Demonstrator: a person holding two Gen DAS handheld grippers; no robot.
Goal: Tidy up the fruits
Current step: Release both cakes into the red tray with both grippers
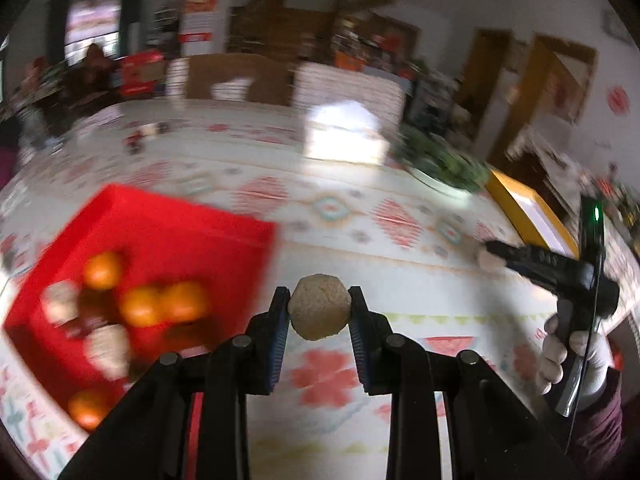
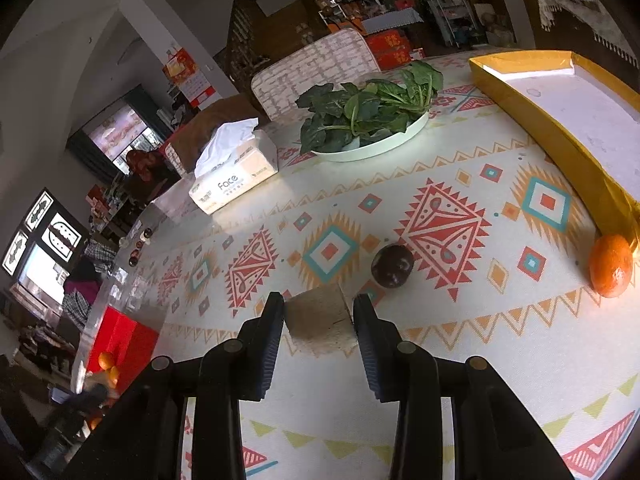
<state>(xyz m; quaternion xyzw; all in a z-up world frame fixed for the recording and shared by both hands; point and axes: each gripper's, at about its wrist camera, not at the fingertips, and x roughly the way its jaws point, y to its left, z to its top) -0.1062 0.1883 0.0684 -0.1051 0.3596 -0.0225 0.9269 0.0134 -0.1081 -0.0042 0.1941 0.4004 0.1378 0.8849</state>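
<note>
My left gripper (image 1: 320,308) is shut on a round tan fruit (image 1: 320,307) and holds it above the patterned tablecloth, just right of a red tray (image 1: 168,232) that holds several oranges and pale fruits. My right gripper (image 2: 319,312) is shut on a tan fruit (image 2: 320,318) low over the table; it also shows in the left wrist view (image 1: 486,258). A dark purple fruit (image 2: 392,266) lies just beyond it. An orange (image 2: 611,266) rests against the corner of a yellow tray (image 2: 560,136).
A white plate of leafy greens (image 2: 368,120) and a tissue box (image 2: 234,172) stand at the far side of the table. Chairs stand behind the far edge. The red tray shows at the left table edge in the right wrist view (image 2: 124,344).
</note>
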